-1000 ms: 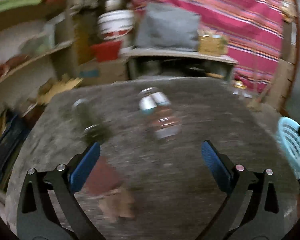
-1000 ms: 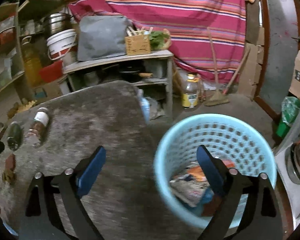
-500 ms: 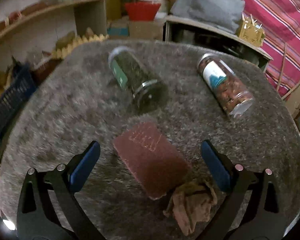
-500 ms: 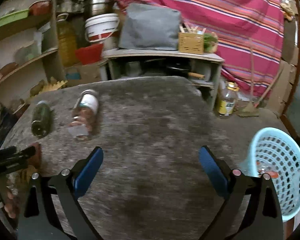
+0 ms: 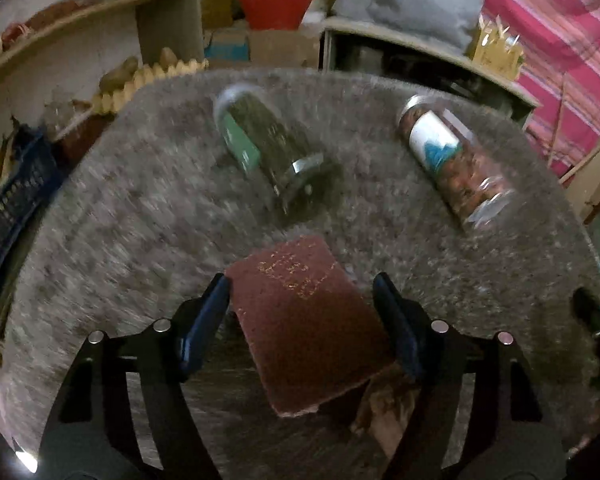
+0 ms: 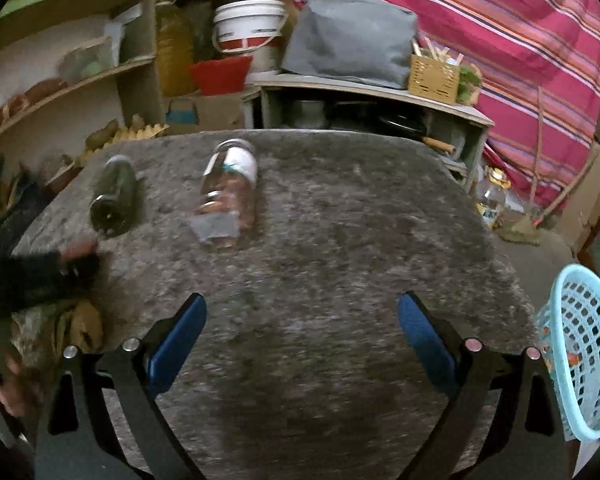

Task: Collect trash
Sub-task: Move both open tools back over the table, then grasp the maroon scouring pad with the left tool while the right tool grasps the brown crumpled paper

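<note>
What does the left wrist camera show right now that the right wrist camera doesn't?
Only the left wrist view: the flat reddish-brown pad lying between the left gripper fingers, whose jaws have just been closing; the left pad looks to touch its edge, the right pad looks still clear of it.

Only the right wrist view: the right gripper, open over bare grey table, and the inside of the light blue basket at the table's right edge.

Both: the dark green jar and the white-labelled jar lying on their sides, and the crumpled brown scrap.
</note>
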The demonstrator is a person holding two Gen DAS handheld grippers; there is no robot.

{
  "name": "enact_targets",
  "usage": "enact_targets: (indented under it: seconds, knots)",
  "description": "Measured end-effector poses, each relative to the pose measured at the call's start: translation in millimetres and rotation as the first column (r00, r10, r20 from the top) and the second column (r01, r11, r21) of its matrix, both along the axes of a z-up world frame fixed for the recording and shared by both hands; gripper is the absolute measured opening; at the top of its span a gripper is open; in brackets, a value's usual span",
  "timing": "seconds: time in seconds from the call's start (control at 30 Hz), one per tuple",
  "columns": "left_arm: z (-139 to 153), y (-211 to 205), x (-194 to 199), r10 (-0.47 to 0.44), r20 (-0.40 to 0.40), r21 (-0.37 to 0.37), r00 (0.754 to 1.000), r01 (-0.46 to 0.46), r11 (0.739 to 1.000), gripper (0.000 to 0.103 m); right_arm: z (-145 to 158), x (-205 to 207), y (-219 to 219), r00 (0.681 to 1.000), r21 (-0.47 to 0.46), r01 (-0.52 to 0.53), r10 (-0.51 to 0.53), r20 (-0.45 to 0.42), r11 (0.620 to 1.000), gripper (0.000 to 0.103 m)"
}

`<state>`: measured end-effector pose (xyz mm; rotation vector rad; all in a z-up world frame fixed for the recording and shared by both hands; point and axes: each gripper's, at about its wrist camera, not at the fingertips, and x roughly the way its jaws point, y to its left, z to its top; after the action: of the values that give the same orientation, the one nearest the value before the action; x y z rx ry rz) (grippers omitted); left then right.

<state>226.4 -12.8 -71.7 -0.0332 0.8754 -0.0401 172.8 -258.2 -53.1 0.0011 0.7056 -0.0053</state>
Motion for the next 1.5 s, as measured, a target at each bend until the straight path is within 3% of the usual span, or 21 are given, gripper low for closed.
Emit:
enact_targets:
  seconds: [0.2, 0.33, 0.57, 0.77, 0.8, 0.87, 0.9, 0.93, 0.97, 1.1, 1.27, 1.5]
  knots:
    - [47, 25, -20, -0.007, 0.232, 0.108, 0.973, -0.019, 0.994, 0.072, 2, -5, 39, 0.996, -0.006, -0.088, 0.088, 0.005, 0.996, 0.095]
    - [60, 54, -19, 0.033, 0.284, 0.094, 0.958, -0.061, 0.994, 0.072, 2, -9, 69, 0.987, 0.006, -0.16, 0.16, 0.007, 0.987, 0.095]
    - [62, 99, -16, 0.113, 0.288, 0.04, 0.951, -0.129, 0.991, 0.072, -8, -11, 124, 0.967, 0.008, -0.253, 0.253, -0.02, 0.968, 0.095]
    - [59, 118, -17, 0.136, 0.279, 0.029, 0.951, -0.15, 0.988, 0.072, -27, -2, 156, 0.97, -0.063, -0.238, 0.233, -0.073, 0.969, 0.094]
    - [59, 119, -17, 0.138, 0.277, 0.029, 0.951, -0.152, 0.988, 0.072, -29, -1, 158, 0.97, -0.073, -0.235, 0.229, -0.077, 0.969, 0.093]
    - [59, 122, -18, 0.142, 0.273, 0.024, 0.951, -0.154, 0.988, 0.072, -31, 1, 161, 0.968, -0.082, -0.241, 0.235, -0.083, 0.967, 0.079]
    - [58, 124, -18, 0.144, 0.272, 0.019, 0.952, -0.155, 0.988, 0.072, -31, 1, 161, 0.966, -0.077, -0.249, 0.242, -0.09, 0.965, 0.061]
    - [59, 124, -18, 0.145, 0.271, 0.016, 0.952, -0.155, 0.988, 0.072, -32, 3, 161, 0.959, -0.05, -0.269, 0.263, -0.103, 0.962, 0.051]
    - [59, 124, -18, 0.144, 0.269, 0.012, 0.952, -0.153, 0.988, 0.072, -32, 4, 161, 0.952, -0.014, -0.288, 0.284, -0.115, 0.958, 0.049]
    - [58, 118, -19, 0.131, 0.266, 0.014, 0.955, -0.14, 0.99, 0.072, -27, 2, 155, 0.95, -0.003, -0.301, 0.299, -0.093, 0.954, 0.048]
    - [59, 93, -23, 0.093, 0.269, 0.02, 0.959, -0.102, 0.995, 0.072, 0, -2, 121, 0.981, -0.056, -0.191, 0.192, 0.016, 0.98, 0.048]
    - [61, 50, -32, 0.012, 0.275, 0.039, 0.961, -0.023, 0.999, 0.072, 19, -1, 77, 0.992, -0.061, -0.091, 0.096, 0.085, 0.994, 0.049]
